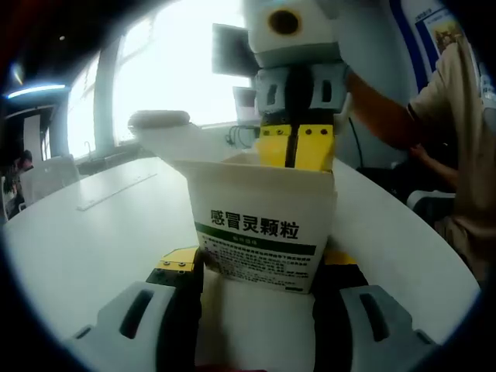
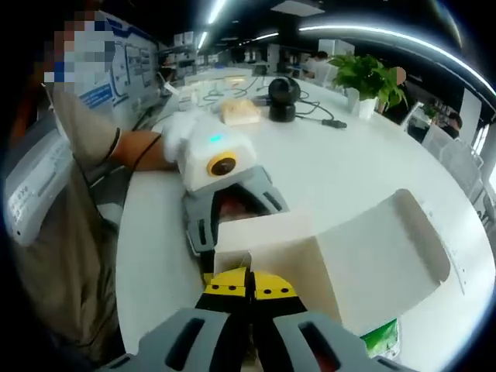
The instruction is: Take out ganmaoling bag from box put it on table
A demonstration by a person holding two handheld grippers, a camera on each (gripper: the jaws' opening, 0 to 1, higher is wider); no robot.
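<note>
A white medicine box [image 1: 260,225] with green print stands upright on the table, and my left gripper [image 1: 260,263] is shut on its lower sides. Its long top flap [image 1: 163,120] is folded open to the left. My right gripper [image 1: 294,147] comes down from above with its yellow tips pressed together at the open top, just behind the front wall. In the right gripper view the same tips [image 2: 249,285] are shut at the rim of the open box [image 2: 279,240], with the flap [image 2: 395,248] spread to the right. The left gripper [image 2: 232,221] holds the box from the far side. No bag is visible.
The white round table [image 2: 341,163] carries a black camera [image 2: 283,97], cables, a small beige box [image 2: 239,112] and a potted plant [image 2: 372,77] at its far side. The person [image 1: 457,132] stands close to the table edge. Bare tabletop [image 1: 85,240] lies left of the box.
</note>
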